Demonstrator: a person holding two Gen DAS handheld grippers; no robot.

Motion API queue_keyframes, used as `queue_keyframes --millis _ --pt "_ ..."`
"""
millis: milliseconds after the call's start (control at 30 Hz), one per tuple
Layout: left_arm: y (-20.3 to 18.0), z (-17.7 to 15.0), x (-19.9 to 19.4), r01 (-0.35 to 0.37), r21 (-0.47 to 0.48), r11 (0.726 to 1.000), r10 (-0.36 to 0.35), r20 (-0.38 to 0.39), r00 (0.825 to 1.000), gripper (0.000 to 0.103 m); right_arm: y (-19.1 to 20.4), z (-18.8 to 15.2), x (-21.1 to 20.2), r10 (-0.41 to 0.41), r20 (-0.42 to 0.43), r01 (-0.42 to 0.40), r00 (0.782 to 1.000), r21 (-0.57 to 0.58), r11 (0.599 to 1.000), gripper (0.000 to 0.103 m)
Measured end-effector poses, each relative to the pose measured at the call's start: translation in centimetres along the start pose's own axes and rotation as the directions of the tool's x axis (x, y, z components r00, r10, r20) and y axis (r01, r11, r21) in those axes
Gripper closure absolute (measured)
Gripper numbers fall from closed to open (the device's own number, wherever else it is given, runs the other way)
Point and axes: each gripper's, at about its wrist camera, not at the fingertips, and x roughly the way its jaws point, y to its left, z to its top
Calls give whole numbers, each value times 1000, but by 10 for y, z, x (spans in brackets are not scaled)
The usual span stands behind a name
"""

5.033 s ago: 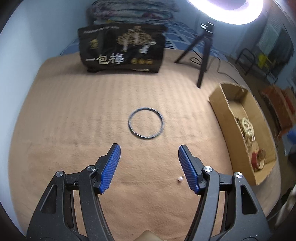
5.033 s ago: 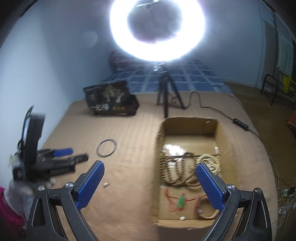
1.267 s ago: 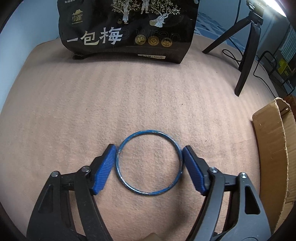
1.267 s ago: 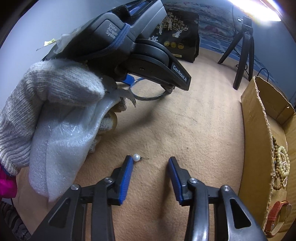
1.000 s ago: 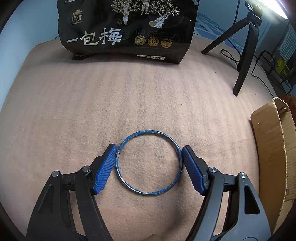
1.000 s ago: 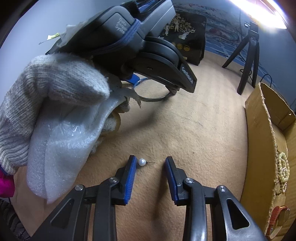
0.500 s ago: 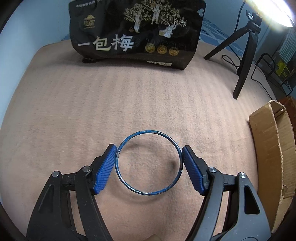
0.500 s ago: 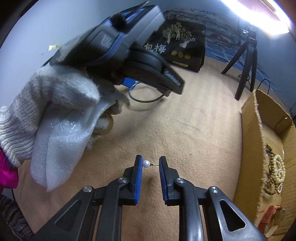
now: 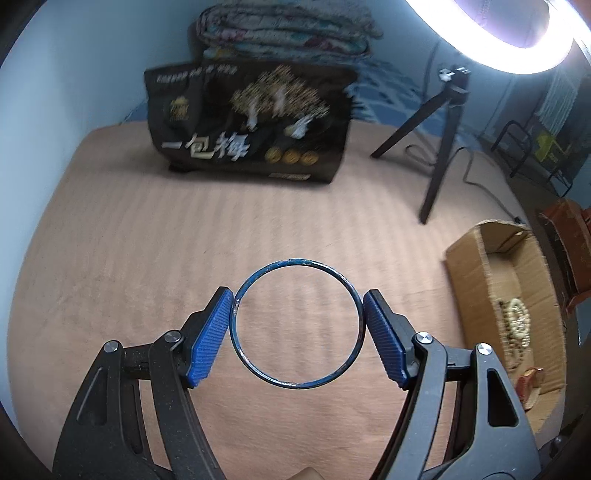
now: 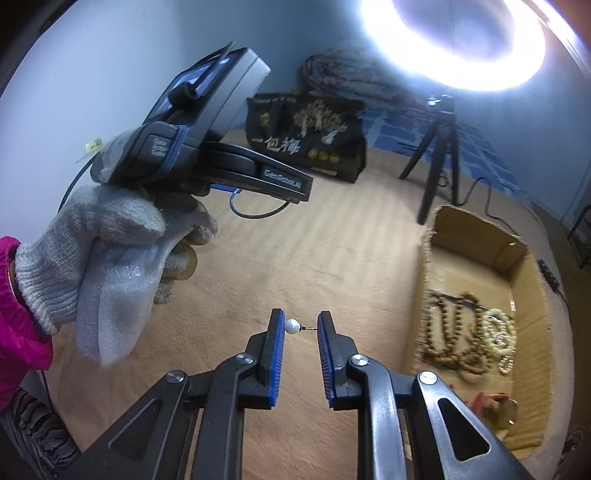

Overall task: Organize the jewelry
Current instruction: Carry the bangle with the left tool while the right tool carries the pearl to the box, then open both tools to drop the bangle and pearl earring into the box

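My left gripper [image 9: 298,325] is shut on a blue metal bangle [image 9: 349,290], its blue pads pressing the ring from both sides and holding it clear of the tan blanket [image 9: 147,258]. In the right wrist view that same bangle [image 10: 255,214] hangs under the left gripper's body, held by a gloved hand [image 10: 110,229]. A small pearl earring [image 10: 291,326] with a thin post is pinched between the pads of my right gripper [image 10: 300,328], above the blanket. An open cardboard box [image 10: 428,258] with bead bracelets [image 10: 461,332] lies to the right.
A black printed bag [image 9: 251,122] stands at the back of the bed with folded quilts [image 9: 284,29] behind it. A ring light [image 10: 454,40] on a black tripod [image 10: 439,155] stands at the back right, its cable trailing past the box [image 9: 476,266].
Both grippers have risen off the blanket, the left with the bangle, the right with the pearl earring. The right jaws closed onto the earring a second ago.
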Motion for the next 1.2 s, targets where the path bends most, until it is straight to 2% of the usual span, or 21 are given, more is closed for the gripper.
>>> queue_keyframes --millis 267,667,900,1200 --pt "-45 8 -25 49 60 997 -53 64 997 29 -38 -7 -35 -54 28 51 998 76 996 86" --pt "-118 5 -31 116 139 984 -129 90 988 29 -105 -33 -65 -123 7 119 992 200 973 86" --pt "-148 3 -21 130 166 977 -145 85 986 29 -125 -43 -64 -129 -7 127 992 228 965 86" --pt "-171 0 -4 137 183 974 -150 64 987 29 -128 -50 -61 -131 -24 133 991 230 964 86"
